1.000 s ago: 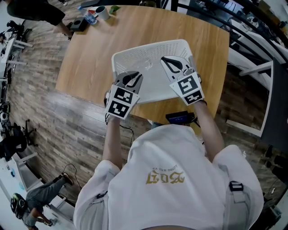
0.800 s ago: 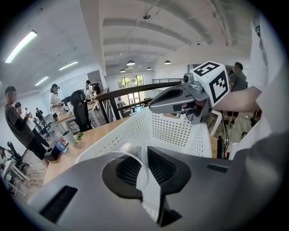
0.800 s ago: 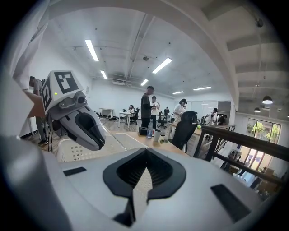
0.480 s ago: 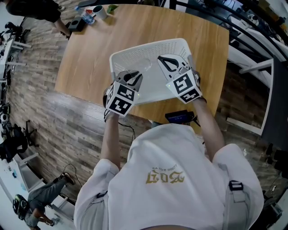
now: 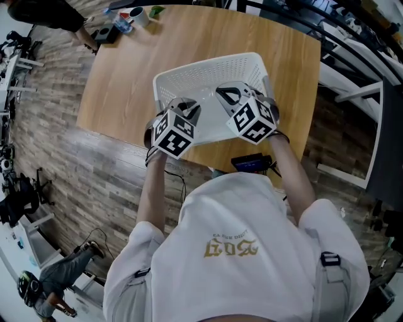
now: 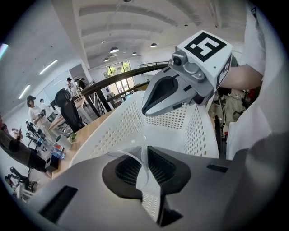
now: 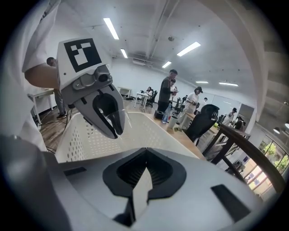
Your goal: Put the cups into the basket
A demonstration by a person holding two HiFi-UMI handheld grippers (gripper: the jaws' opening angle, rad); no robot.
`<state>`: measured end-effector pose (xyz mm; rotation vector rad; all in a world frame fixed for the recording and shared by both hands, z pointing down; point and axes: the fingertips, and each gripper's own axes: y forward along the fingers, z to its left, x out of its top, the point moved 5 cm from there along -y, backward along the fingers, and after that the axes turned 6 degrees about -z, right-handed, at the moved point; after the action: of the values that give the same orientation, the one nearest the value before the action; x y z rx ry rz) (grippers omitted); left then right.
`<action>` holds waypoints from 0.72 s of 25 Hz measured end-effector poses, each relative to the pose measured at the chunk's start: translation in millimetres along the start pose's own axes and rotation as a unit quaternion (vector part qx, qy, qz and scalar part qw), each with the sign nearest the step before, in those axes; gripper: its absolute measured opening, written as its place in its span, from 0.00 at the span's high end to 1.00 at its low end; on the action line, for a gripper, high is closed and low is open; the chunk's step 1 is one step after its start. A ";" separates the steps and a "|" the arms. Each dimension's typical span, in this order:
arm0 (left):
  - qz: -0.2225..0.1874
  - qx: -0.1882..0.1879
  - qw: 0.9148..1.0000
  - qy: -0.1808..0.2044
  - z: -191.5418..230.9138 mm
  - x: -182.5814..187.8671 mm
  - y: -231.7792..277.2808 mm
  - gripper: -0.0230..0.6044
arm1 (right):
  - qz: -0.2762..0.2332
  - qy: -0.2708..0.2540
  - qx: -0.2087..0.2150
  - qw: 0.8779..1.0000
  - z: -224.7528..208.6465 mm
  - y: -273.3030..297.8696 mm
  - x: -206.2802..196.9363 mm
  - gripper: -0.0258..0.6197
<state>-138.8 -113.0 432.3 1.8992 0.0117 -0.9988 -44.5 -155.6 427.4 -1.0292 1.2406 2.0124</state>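
A white perforated basket (image 5: 208, 66) sits on the wooden table (image 5: 119, 75). Both grippers hover inside it, tips close together. My left gripper (image 5: 189, 108) (image 6: 145, 155) is shut on the thin rim of a clear plastic cup (image 6: 133, 159), whose wall curves between the pads. From the right gripper view the same cup (image 7: 128, 118) hangs at the left gripper's (image 7: 116, 131) tips over the basket floor. My right gripper (image 5: 222, 91) (image 7: 145, 169) has its jaws together with nothing seen between them; it shows as a grey beak (image 6: 149, 108) in the left gripper view.
A mug, a bottle and a small black box (image 5: 129, 19) stand at the table's far left corner, beside a person's arm. A black device (image 5: 252, 165) lies just past the near table edge. Railings and desks run along the right.
The right gripper has shifted left toward the left gripper and rolled, so its marker cube now tilts. The left gripper has edged up slightly, cup still in its jaws.
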 end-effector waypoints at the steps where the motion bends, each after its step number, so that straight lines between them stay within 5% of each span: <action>1: 0.002 -0.002 1.000 0.002 -0.8 -0.6 1.1 0.89 | 0.001 0.000 0.001 1.000 0.5 0.5 0.0 0.94; 18: 0.060 -0.040 0.996 0.046 -14.0 -6.4 26.5 0.89 | 0.097 -0.068 0.071 0.990 22.6 11.0 -24.2 0.94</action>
<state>-123.7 -114.5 458.9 1.8485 -0.0072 -0.8183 -46.8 -141.2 459.1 -0.7145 1.4320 2.0645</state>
